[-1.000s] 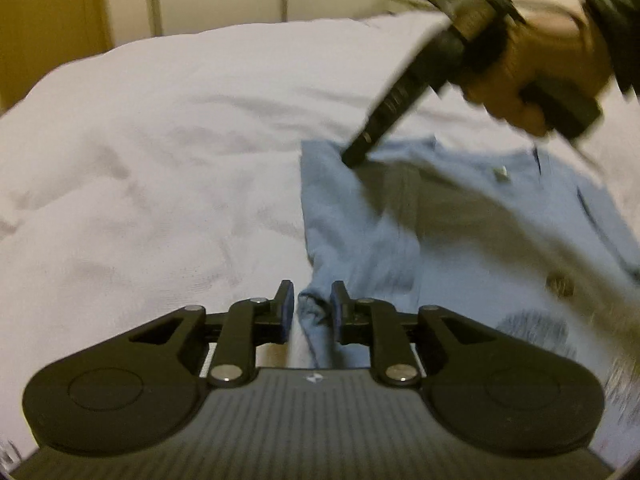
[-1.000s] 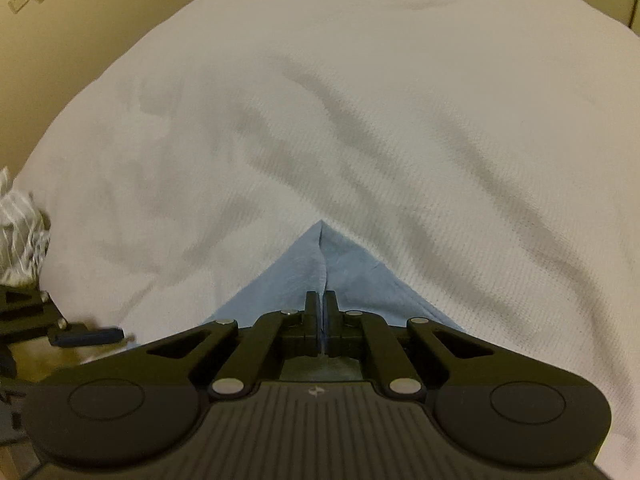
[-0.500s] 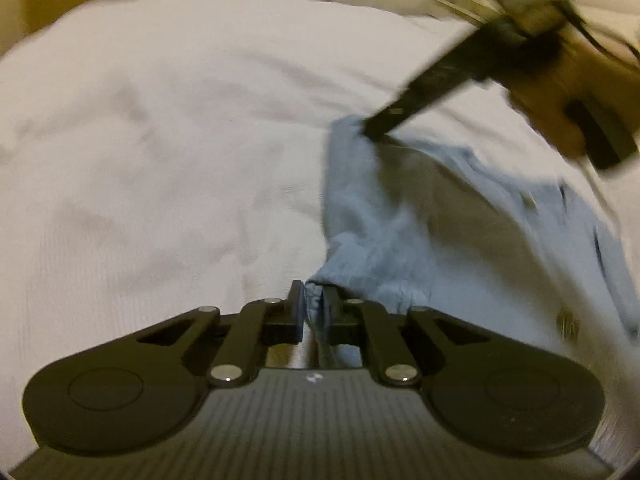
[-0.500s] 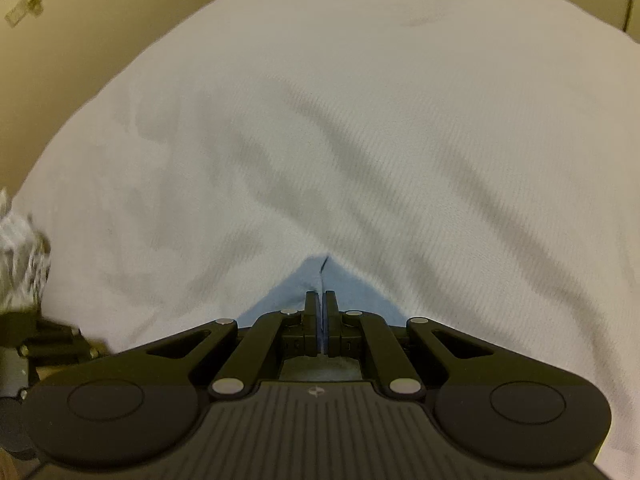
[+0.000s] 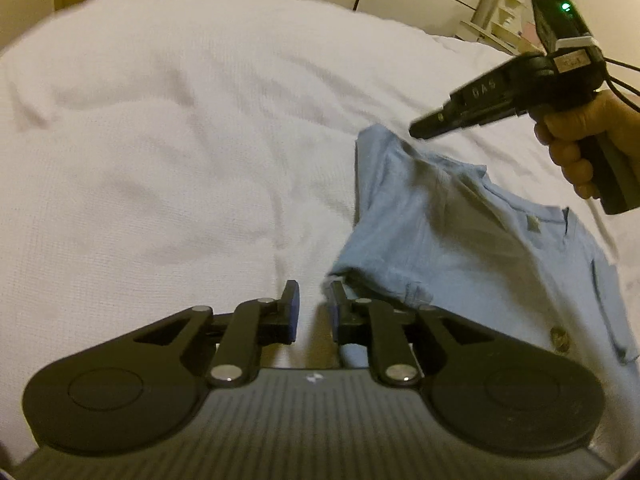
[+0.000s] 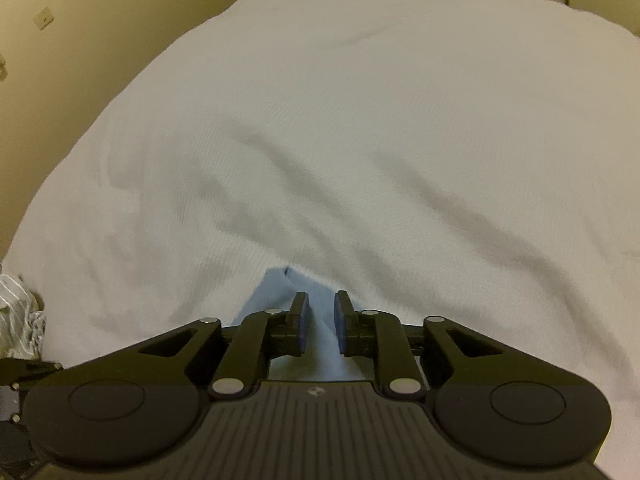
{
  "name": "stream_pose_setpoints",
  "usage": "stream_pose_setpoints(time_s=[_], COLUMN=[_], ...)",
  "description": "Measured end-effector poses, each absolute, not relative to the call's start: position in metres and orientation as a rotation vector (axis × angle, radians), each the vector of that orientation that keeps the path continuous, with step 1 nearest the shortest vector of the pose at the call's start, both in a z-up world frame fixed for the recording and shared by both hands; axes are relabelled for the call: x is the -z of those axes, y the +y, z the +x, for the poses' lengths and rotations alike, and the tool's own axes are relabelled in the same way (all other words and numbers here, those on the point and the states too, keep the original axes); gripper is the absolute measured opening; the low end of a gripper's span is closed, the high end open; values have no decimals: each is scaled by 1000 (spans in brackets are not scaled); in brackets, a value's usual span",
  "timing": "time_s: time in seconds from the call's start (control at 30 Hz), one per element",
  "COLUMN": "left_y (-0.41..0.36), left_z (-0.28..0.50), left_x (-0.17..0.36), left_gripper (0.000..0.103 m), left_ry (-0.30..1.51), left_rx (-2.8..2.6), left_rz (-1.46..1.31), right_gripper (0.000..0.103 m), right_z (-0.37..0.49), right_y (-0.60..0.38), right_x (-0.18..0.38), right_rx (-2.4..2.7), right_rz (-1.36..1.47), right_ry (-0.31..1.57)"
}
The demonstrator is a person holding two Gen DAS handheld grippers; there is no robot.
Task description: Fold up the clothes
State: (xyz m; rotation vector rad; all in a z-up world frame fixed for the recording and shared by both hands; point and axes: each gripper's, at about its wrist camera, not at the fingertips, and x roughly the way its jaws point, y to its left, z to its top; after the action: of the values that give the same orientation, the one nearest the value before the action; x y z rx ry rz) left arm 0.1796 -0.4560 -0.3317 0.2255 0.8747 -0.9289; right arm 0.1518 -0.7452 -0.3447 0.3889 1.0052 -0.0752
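Inspecting left to right, findings as follows.

Bedspread: a white bedspread (image 5: 168,152) covers the whole work surface, creased in places.

Left gripper: the left gripper (image 5: 313,306) has its jaws parted with only bedspread between them; it grasps nothing. The nearest fold of cloth lies just beside its right finger.

Shirt: a light blue shirt (image 5: 472,240) lies on the bedspread right of centre, one side turned over onto the body, buttons and collar facing up.

Right gripper: the right gripper (image 6: 320,322) is also released, jaws apart, with a corner of the shirt lying slack between and beneath them. A hand (image 5: 580,148) holds it above the shirt's far corner.

Risk, fold: the turned-over side looks loose and rumpled near the left gripper; it may slump open or set crooked if not smoothed.

Risk, snag: either finger could catch the cloth on lifting away and drag the fold.

View difference: the left wrist view shows the whole shirt and the hand; the right wrist view shows only a blue corner, plus striped cloth (image 6: 16,312) at its left edge.
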Motion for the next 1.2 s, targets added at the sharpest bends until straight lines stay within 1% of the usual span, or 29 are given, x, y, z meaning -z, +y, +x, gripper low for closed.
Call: stream_pose_setpoints(time_s=[0.03, 0.07, 0.2, 0.3, 0.37, 0.4, 0.57, 0.6, 0.63, 0.7, 0.83, 0.9, 0.97, 1.0, 1.03, 1.07, 1.2], left_y=[-455, -456, -479, -500, -510, -514, -515, -514, -513, -510, -500, -501, -505, -506, -505, -504, -491], left_z=[178, 176, 165, 156, 150, 147, 139, 139, 141, 145, 158, 164, 169, 172, 174, 177, 180], left_x=[326, 322, 316, 322, 333, 339, 353, 353, 351, 344, 328, 331, 340, 345, 350, 353, 346], left_gripper=[13, 13, 13, 13, 13, 13, 12, 12, 12, 12, 12, 12, 12, 12, 15, 16, 16], left_ry=[844, 817, 726, 704, 756, 779, 828, 830, 831, 827, 811, 829, 849, 863, 879, 892, 891], left_rx=[929, 936, 1015, 1071, 1088, 1092, 1087, 1084, 1080, 1065, 1029, 1017, 1006, 998, 991, 987, 972], left_rz=[230, 236, 303, 377, 436, 457, 477, 469, 456, 419, 329, 326, 358, 373, 380, 376, 350], right_gripper=[29, 30, 30, 30, 17, 6, 6, 7, 10, 12, 14, 14, 15, 17, 18, 18, 20], right_z=[150, 149, 157, 170, 182, 188, 206, 206, 205, 194, 155, 135, 121, 114, 109, 105, 85], right_y=[-745, -746, -739, -731, -723, -720, -722, -723, -725, -729, -727, -716, -702, -695, -694, -696, -701], right_x=[346, 348, 349, 351, 356, 357, 347, 344, 340, 333, 326, 330, 343, 350, 353, 355, 361], right_rx=[71, 66, 40, 6, -15, -19, -12, 2, 20, 63, 119, 89, 42, 19, 19, 26, 59], right_rz=[383, 377, 347, 308, 255, 232, 263, 271, 279, 301, 398, 411, 374, 353, 354, 361, 393], right_ry=[1012, 1019, 1022, 1034, 1070, 1080, 995, 982, 969, 938, 891, 904, 959, 988, 999, 1006, 1022])
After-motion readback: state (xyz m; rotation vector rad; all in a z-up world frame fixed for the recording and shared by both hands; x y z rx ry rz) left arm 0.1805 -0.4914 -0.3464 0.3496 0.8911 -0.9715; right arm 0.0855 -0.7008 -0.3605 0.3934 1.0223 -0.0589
